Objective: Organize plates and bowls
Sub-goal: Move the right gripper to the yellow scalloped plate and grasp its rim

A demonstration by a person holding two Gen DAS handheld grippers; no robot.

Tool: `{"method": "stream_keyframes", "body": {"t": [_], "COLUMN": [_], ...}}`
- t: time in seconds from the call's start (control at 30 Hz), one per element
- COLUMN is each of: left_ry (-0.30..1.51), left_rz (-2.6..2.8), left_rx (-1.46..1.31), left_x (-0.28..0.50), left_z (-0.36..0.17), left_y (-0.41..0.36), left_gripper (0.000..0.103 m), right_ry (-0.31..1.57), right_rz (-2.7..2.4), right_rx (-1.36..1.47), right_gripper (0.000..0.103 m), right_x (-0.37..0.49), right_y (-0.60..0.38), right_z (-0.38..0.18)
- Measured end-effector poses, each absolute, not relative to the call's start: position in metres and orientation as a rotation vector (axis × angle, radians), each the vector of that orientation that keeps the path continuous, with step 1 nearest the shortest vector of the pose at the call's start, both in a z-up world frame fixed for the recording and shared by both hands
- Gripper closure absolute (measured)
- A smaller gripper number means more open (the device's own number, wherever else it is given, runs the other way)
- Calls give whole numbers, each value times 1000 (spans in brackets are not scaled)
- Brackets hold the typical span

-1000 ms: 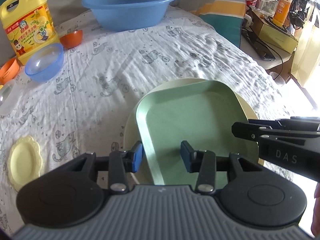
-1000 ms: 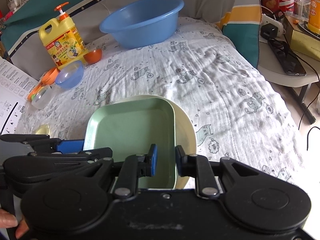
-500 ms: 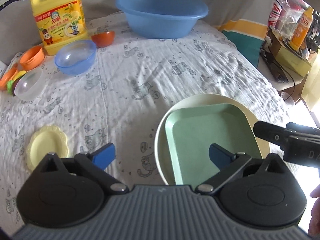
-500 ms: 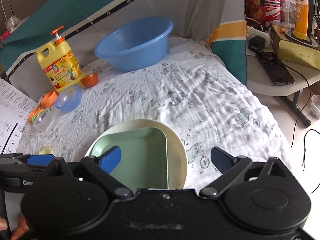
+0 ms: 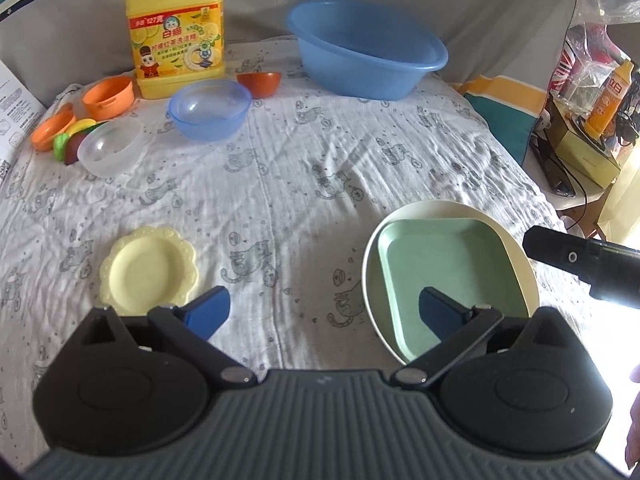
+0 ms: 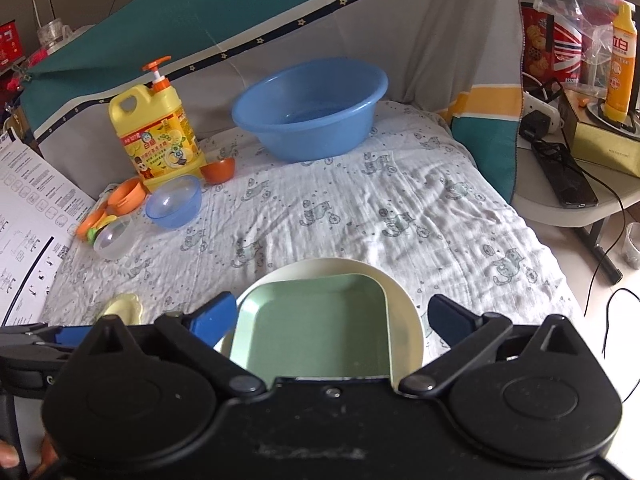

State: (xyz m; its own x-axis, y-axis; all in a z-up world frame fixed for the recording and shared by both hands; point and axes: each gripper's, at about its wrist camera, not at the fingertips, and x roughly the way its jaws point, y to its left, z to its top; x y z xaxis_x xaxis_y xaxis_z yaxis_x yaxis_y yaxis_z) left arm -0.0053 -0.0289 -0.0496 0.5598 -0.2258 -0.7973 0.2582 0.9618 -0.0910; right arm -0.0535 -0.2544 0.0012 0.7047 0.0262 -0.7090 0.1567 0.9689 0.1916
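On the cat-print cloth [image 5: 288, 168], a green square plate [image 5: 444, 276] nested in a round cream plate [image 5: 516, 248]. Left gripper [image 5: 323, 312] spread wide, empty; right gripper [image 6: 332, 316] still widening over the stack, gripping nothing. From the left wrist only: the whole scalloped yellow dish [image 5: 148, 268]. From the right wrist, just its edge [image 6: 122, 306] peeking past a blue pad; near edge of the stack cut off by the gripper body.
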Motion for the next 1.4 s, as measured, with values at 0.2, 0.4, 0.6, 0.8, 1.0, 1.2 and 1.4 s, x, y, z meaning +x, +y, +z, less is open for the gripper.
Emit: {"method": "stream_keyframes", "body": {"t": [0.2,0.4,0.6,0.8,1.0,1.2,1.4], "left_ry": [911,908,917,925,938,969,988], "left_rz": [-236,-142,-52,-29,-56,-101,-159], "left_rx": [-3,-44,-57,-63,-57,-110,-135], "left_x": [-10,-4,8,20,34,47,50], "left_z": [-45,-51,-64,-79,-91,-101,-106], "left_y": [12,64,110,137,144,147,143], "left_gripper": [0,0,0,0,3,27,52], "right_ry": [801,839,892,940,1012,1045,1079], "right_rz": [-13,56,119,181,225,278,316], "right_rx": [215,201,172,151,187,189,207], "right_gripper": [0,0,0,0,22,38,60], "right_x": [-44,-21,8,32,57,72,78], "right_y": [-220,-181,-138,-102,-80,-60,-52], "right_z": [10,6,-8,-25,-47,-62,-72]}}
